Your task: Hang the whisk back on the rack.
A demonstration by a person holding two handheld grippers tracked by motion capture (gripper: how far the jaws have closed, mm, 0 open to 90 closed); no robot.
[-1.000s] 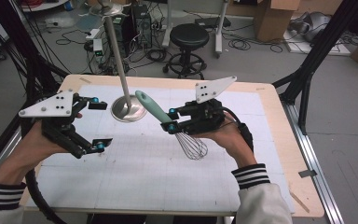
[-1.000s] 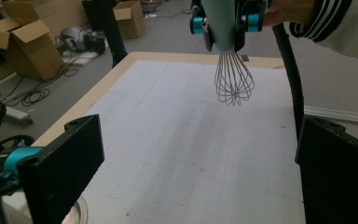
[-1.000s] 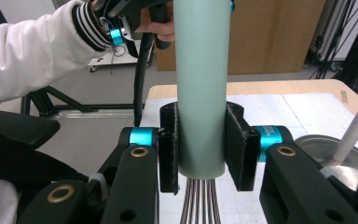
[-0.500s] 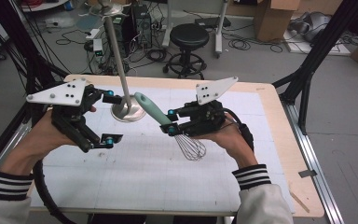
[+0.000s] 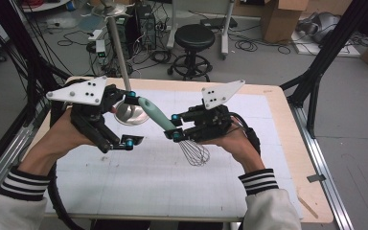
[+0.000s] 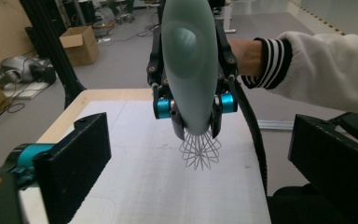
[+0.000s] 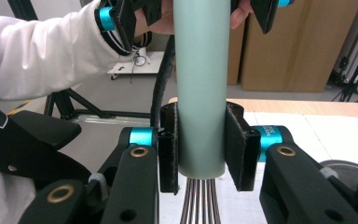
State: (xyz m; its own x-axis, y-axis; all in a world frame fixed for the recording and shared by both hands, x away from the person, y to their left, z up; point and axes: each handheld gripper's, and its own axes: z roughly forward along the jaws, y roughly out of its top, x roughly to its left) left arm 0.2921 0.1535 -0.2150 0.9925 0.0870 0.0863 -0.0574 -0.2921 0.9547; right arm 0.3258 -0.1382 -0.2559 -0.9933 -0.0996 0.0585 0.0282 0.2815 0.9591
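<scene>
- Since a second ago the left gripper (image 5: 128, 117) has swung in from the left edge of the table toward the whisk (image 5: 172, 127), and its wide-spread jaws now straddle the far tip of the pale green handle; the right gripper (image 5: 176, 126) has hardly shifted.
- High view: the right gripper clamps the whisk where the handle meets the wires, handle slanting up to the far left, wire cage hanging just above the white mat (image 5: 172, 191). A steel bowl-shaped stand base (image 5: 130, 114) sits just behind the handle tip; what lies in it is hidden by the left gripper, and its pole runs out of the top of the picture.
- Left gripper view: the handle's rounded end (image 6: 187, 65) points straight at the camera between the parted jaws, neither touching it. The right gripper (image 6: 195, 105) is behind, partly covered.
- Right gripper view: both pads press the handle (image 7: 200, 84); the wires are cut off at the bottom.
</scene>
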